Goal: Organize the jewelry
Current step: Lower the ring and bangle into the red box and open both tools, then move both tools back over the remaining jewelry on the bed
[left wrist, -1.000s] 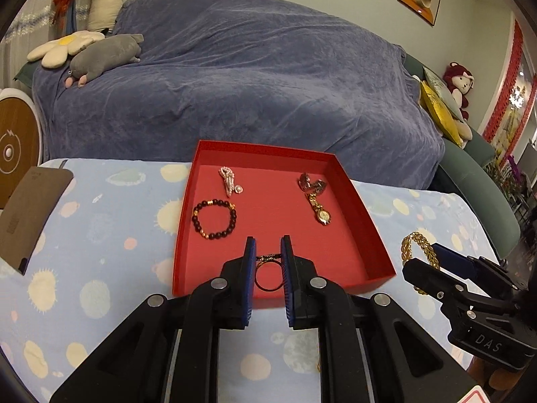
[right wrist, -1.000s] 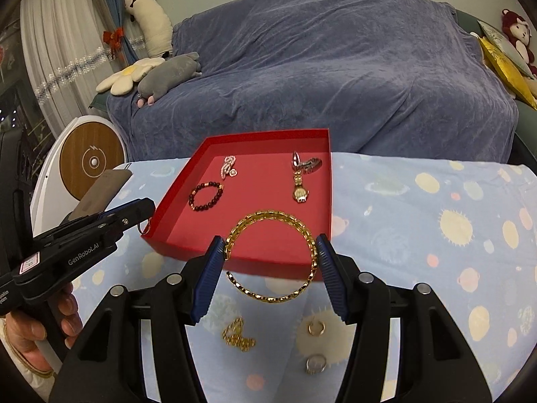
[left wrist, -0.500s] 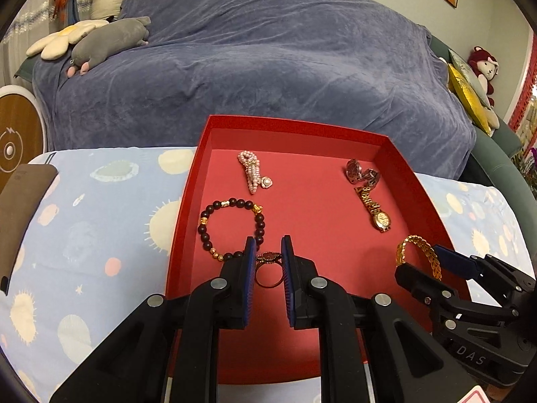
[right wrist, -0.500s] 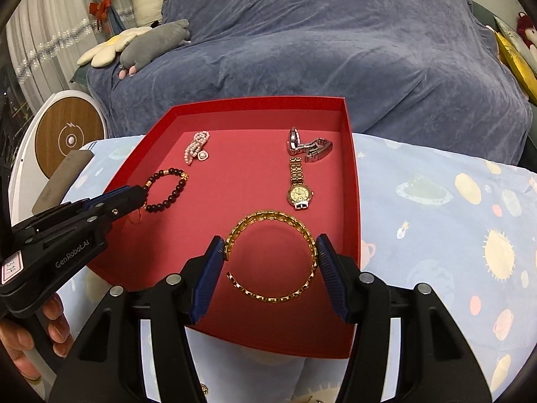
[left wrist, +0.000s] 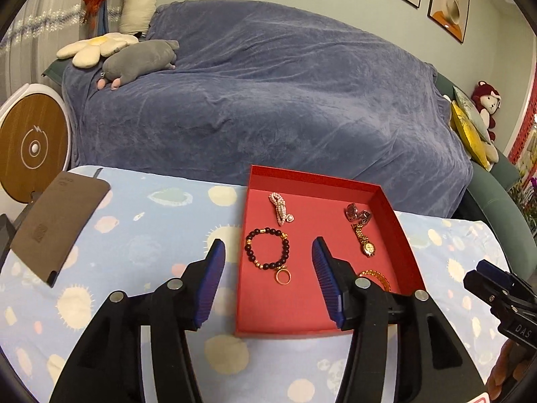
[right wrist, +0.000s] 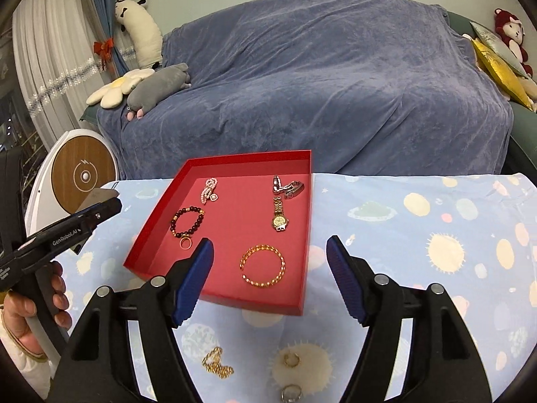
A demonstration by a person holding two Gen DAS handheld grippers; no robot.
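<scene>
In the left wrist view the left gripper [left wrist: 266,273] has its jaws apart and opening, with nothing pressed between the blue pads; the gold ring [left wrist: 283,276] lies on the floor of the red tray [left wrist: 396,221] just ahead of the gap, touching or almost touching the dark bead bracelet [left wrist: 267,249] beyond it. The gold chain bangle [left wrist: 376,277] is mostly hidden there behind the gripper's right finger, but the right wrist view shows it whole, lying flat in the tray just ahead of the right gripper [right wrist: 268,277], whose jaws are likewise apart and opening around empty air. Farther ahead lie the gold watch [right wrist: 279,216], its clasp end hard to make out, and the pearl piece [right wrist: 208,192]. Below the right gripper, on the patterned cloth [right wrist: 436,235], a small gold chain [right wrist: 216,366] and two rings [right wrist: 291,360] are partly cut off by the fingers and the frame edge. The left tool's side reads "GenRobot.AI"; the right tool's body reads "DAS". The brown card's [left wrist: 57,225] embossed marks are unreadable.
</scene>
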